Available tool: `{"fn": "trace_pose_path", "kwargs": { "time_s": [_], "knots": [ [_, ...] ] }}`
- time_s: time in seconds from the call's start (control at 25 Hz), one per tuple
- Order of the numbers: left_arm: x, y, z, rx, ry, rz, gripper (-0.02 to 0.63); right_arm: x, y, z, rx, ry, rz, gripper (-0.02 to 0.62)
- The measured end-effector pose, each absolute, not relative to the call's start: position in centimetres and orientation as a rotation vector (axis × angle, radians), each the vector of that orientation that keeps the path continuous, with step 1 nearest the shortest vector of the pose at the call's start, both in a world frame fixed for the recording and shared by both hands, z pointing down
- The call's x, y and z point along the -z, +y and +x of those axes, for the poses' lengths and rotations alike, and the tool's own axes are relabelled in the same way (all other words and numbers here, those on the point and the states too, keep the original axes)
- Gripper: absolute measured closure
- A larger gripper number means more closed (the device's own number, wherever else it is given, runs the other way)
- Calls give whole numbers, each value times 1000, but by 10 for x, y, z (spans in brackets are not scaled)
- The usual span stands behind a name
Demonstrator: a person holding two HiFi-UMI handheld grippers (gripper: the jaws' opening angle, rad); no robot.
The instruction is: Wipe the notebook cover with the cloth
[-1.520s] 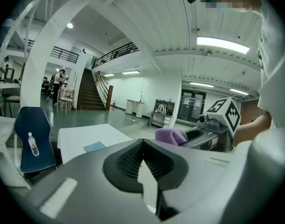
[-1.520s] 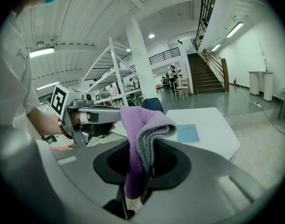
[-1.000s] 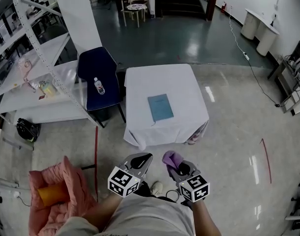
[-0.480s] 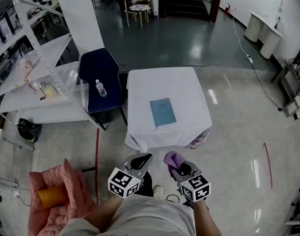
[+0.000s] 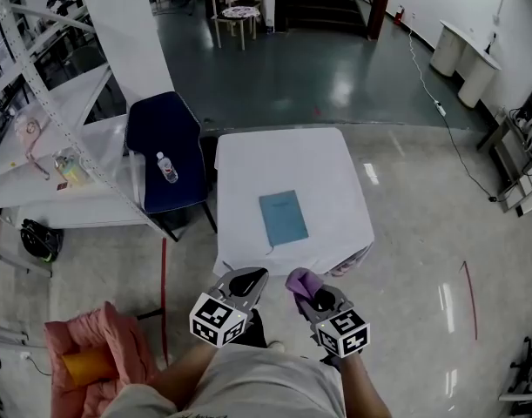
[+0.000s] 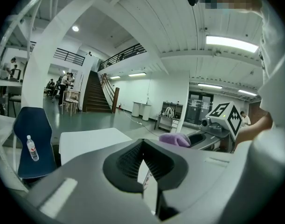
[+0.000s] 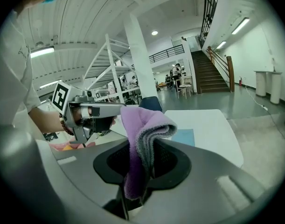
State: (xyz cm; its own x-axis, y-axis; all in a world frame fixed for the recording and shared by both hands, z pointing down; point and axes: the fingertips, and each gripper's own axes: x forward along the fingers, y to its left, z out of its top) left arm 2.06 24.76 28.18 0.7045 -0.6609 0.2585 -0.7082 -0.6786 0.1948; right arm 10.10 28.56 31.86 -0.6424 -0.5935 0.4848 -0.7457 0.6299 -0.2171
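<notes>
A blue notebook [image 5: 283, 218] lies flat in the middle of a table draped in white cloth [image 5: 331, 177]. Both grippers hover close to the person's body, short of the table's near edge and above the floor. My right gripper [image 5: 302, 286] is shut on a folded purple cloth [image 5: 298, 278], which sticks up from between the jaws [image 7: 141, 130]. The notebook [image 7: 184, 136] shows beyond it in the right gripper view. My left gripper [image 5: 246, 279] is held beside the right one, its jaws shut with nothing between them [image 6: 142, 146].
A dark blue chair [image 5: 165, 146] with a water bottle [image 5: 168, 169] on its seat stands against the table's left side. Further left are a white table and metal shelving [image 5: 48, 85]. A pink jacket [image 5: 96, 347] lies at the lower left. Glossy floor surrounds the table.
The table and notebook have shifted slightly in the head view as the person moves. Both grippers keep the same pose and the cloth stays in the right one.
</notes>
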Motion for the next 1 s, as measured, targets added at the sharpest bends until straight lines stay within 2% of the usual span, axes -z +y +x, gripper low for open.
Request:
{"fn": "trace_pose_path", "kwargs": {
  "time_s": [0.6, 1.0],
  "knots": [
    [-261, 97, 15, -228, -970, 2705, 606, -301, 139, 87, -557, -2434, 1148, 486],
    [-270, 37, -11, -260, -931, 2715, 606, -303, 69, 64, -557, -2423, 1180, 486]
  ]
}}
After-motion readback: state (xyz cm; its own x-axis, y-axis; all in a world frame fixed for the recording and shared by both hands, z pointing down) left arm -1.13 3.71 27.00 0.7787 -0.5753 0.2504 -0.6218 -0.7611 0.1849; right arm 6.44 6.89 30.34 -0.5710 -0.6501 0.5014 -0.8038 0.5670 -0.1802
